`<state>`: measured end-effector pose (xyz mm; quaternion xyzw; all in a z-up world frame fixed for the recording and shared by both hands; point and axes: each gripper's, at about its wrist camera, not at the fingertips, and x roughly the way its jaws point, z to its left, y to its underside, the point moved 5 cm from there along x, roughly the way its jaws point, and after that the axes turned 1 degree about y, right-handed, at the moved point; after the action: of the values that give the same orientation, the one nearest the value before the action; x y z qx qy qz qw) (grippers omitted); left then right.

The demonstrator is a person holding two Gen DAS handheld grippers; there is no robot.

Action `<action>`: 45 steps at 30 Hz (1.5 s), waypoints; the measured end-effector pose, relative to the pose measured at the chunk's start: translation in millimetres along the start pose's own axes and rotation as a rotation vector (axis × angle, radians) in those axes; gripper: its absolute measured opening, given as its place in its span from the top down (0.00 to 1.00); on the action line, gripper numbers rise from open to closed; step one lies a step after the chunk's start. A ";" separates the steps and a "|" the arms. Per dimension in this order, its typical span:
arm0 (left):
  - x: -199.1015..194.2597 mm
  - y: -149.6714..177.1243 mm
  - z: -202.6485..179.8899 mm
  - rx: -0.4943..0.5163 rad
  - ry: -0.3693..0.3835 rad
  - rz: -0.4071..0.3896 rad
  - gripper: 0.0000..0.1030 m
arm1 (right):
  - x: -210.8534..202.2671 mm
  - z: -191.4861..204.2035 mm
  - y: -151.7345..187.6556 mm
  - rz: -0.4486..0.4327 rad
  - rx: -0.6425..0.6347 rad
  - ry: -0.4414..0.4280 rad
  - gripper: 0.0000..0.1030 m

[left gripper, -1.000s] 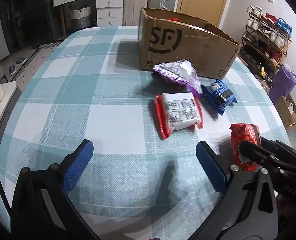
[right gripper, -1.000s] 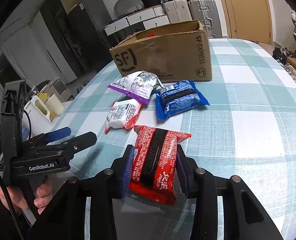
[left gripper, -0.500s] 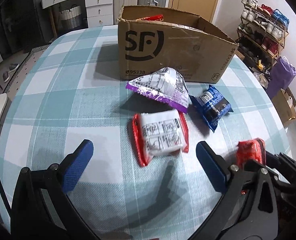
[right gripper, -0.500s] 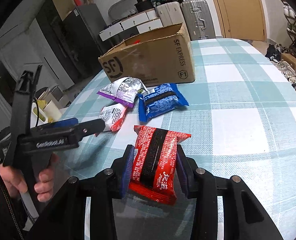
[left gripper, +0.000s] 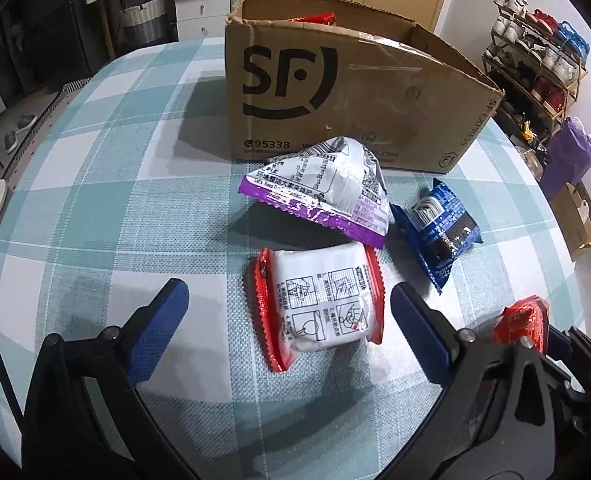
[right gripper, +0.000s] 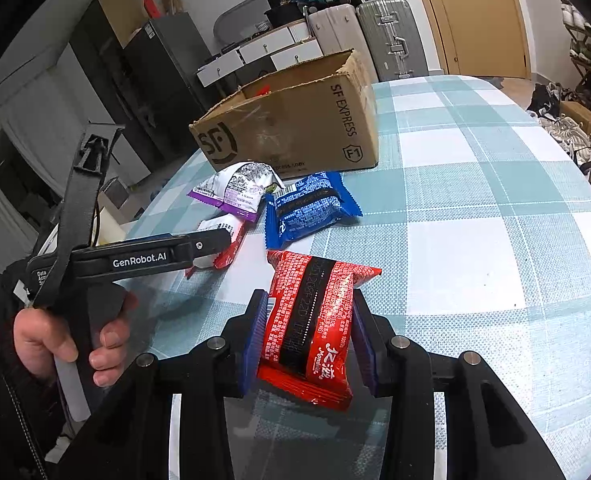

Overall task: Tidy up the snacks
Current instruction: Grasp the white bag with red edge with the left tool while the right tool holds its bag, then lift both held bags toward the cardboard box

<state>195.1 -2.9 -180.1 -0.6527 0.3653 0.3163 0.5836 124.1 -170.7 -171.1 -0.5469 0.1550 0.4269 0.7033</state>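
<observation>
My left gripper (left gripper: pixel 289 304) is open, its blue pads on either side of a white and red snack pack (left gripper: pixel 321 302) lying on the checked table (left gripper: pixel 95 208). Behind it lie a purple and white bag (left gripper: pixel 327 188) and a blue pack (left gripper: pixel 441 228), in front of an open SF cardboard box (left gripper: pixel 335 92). My right gripper (right gripper: pixel 309 328) is shut on a red and black snack pack (right gripper: pixel 311 328), held above the table. The left gripper (right gripper: pixel 199 244) shows in the right wrist view over the white and red pack (right gripper: pixel 225 240). The box (right gripper: pixel 295 124) holds a red item.
Suitcases (right gripper: pixel 391 36) and white drawers (left gripper: pixel 199 0) stand beyond the table's far edge. A shoe rack (left gripper: pixel 535 64) and a purple bag (left gripper: pixel 571 156) are off the right side. A white container (right gripper: pixel 109 228) sits off the left edge.
My left gripper has moved forward toward the snacks, and its open pads now flank the white and red pack. My right gripper still holds the red pack and has lifted slightly.
</observation>
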 end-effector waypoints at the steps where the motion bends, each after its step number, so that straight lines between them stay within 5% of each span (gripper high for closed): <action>1: 0.6 -0.4 0.5 -0.003 0.009 -0.004 0.16 | -0.5 -0.5 -0.3 -0.002 0.001 -0.001 0.61; 5: 4.2 -0.7 0.8 -0.022 0.090 0.017 0.41 | -1.1 -1.0 -0.7 0.000 0.003 0.001 0.61; 6: 3.0 -0.9 0.4 -0.016 0.099 0.013 0.55 | -1.5 -0.4 -1.0 -0.001 0.001 0.004 0.61; 9: -2.5 1.2 9.0 -0.046 0.070 0.004 0.58 | -3.6 1.2 -2.0 -0.003 -0.004 0.013 0.61; 11: -8.5 4.5 14.6 -0.084 0.127 0.017 0.59 | -7.1 3.9 -2.8 -0.009 -0.010 0.017 0.61; 30: -82.7 36.0 32.2 -0.075 0.143 -0.092 0.59 | -40.9 46.9 -9.4 -0.073 -0.068 0.031 0.61; 45: -145.0 -9.6 36.2 -0.021 0.168 -0.224 0.58 | -59.4 93.5 -66.5 -0.150 -0.167 0.005 0.61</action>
<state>126.5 49.1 -57.7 -0.7195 0.3347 0.1971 0.5757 117.1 -114.5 -55.0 -0.6146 0.0792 0.3834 0.6848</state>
